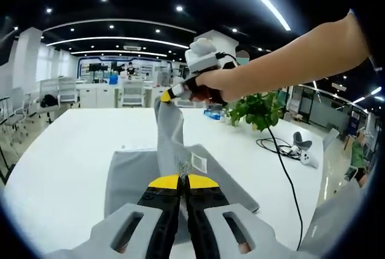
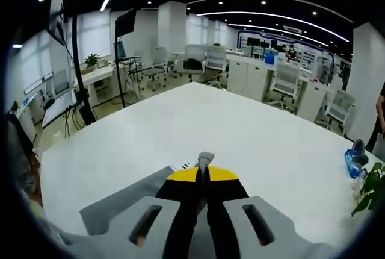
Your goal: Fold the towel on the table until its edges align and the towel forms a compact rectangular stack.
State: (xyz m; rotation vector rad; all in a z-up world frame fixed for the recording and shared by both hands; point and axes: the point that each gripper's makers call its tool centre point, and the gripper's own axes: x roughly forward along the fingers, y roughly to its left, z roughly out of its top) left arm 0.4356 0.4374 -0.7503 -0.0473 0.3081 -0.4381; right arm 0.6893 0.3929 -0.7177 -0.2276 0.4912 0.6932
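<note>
- Here, a grey towel (image 1: 180,174) is seen partly spread on the white desk (image 1: 66,162), with one part drawn up off the surface into a narrow vertical strip.
- In the left gripper view, the left hand-held gripper (image 1: 179,182) is closed, its yellow-tipped jaws pressed together on the towel at the base of the raised strip, beside a small white label (image 1: 198,162).
- The top of the strip is pinched by the right hand-held gripper (image 1: 166,97), which is held above the desk by a person's hand (image 1: 210,85) on a bare arm reaching in from the right.
- In the right gripper view, the right hand-held gripper (image 2: 203,173) is shown with jaws shut on a small tuft of grey cloth poking out between the yellow tips.
- More of the towel (image 2: 114,208) is seen lying flat on the desk (image 2: 240,132) below it.
- A potted plant (image 1: 258,109) and a black cable (image 1: 283,162) are seen further along the desk.
</note>
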